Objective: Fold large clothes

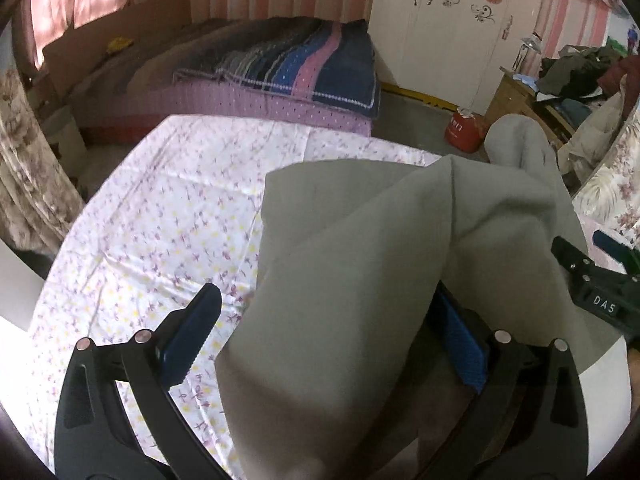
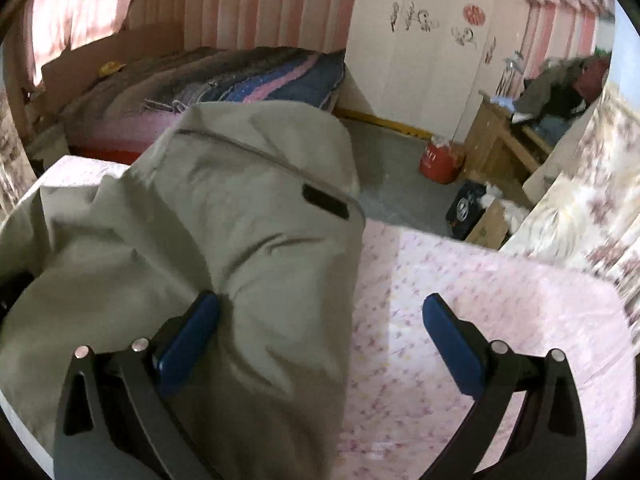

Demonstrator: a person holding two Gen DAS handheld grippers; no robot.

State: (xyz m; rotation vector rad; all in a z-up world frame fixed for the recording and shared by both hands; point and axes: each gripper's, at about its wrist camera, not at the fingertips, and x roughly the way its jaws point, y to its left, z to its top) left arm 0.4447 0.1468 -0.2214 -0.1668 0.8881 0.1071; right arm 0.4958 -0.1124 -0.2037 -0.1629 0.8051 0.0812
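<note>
The grey-green garment fills the middle and lower right of the left wrist view, bunched in a tall soft hump over the floral sheet that covers the work surface. Left gripper has its jaws wide apart, with cloth draped between the two blue ribbed pads — looks like it's straddling an edge, not pinching it.

Same deal on the other side: the right gripper is spread open, the garment piled over its left finger in the centre-left of the frame, the right finger over bare sheet. There's a small dark slot near a seam, upper middle — buttonhole or tab, can't tell.

Fabric looks like matte, mid-weight woven stuff with lazy rounded creases, so I'd guess it'll slump rather than hold a crisp fold. My read: it's heaped up for a regrip.
</note>
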